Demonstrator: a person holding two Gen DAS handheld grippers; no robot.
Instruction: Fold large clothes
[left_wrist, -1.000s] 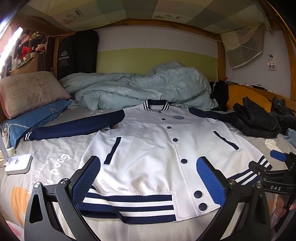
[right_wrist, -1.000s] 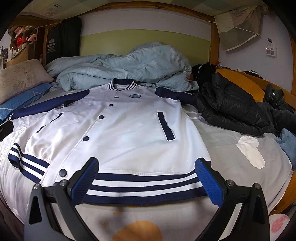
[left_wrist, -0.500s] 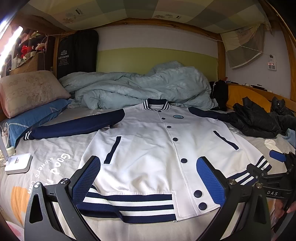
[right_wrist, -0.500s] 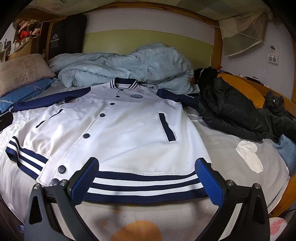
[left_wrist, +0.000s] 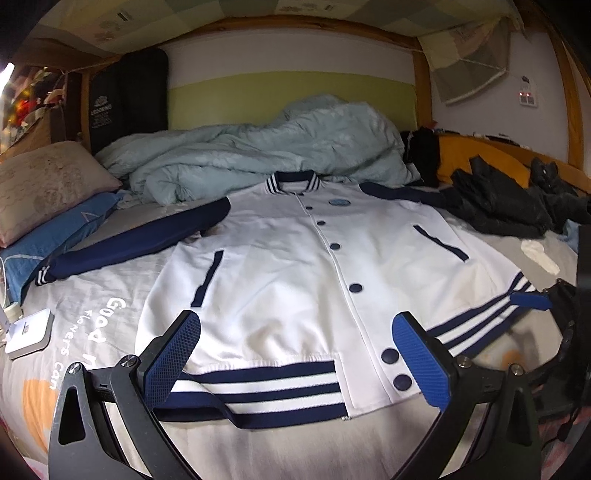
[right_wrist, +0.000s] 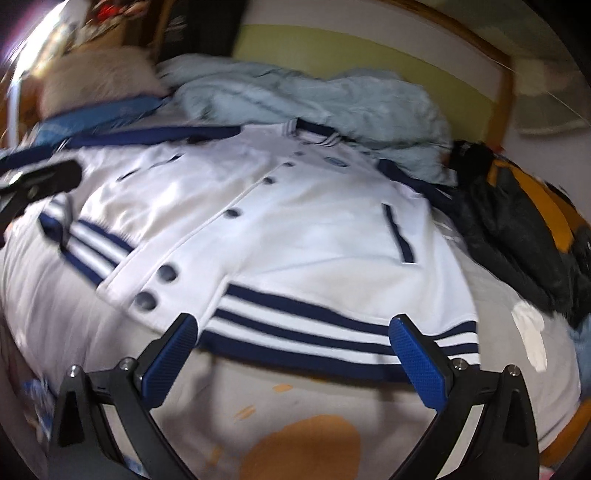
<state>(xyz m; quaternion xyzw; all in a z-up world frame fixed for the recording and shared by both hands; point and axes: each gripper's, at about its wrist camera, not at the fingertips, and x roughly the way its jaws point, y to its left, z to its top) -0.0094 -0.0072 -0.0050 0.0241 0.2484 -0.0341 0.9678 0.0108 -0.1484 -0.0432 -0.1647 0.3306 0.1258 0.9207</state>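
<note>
Two grippers, both with fingers spread wide, nothing between them: left gripper (left_wrist: 295, 354) above the jacket's (left_wrist: 295, 266) striped hem, right gripper (right_wrist: 293, 354) just short of that hem. Jacket lies flat, buttoned, face up on the bed sheet (left_wrist: 92, 295); quilt (left_wrist: 266, 147) bunched behind its collar. Right view blurred.

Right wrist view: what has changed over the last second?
The right claw has swung and tilted, blurring its view; it now points across the striped hem of the white and navy varsity jacket. Neither claw has gripped anything. The left claw and jacket stayed put.
</note>
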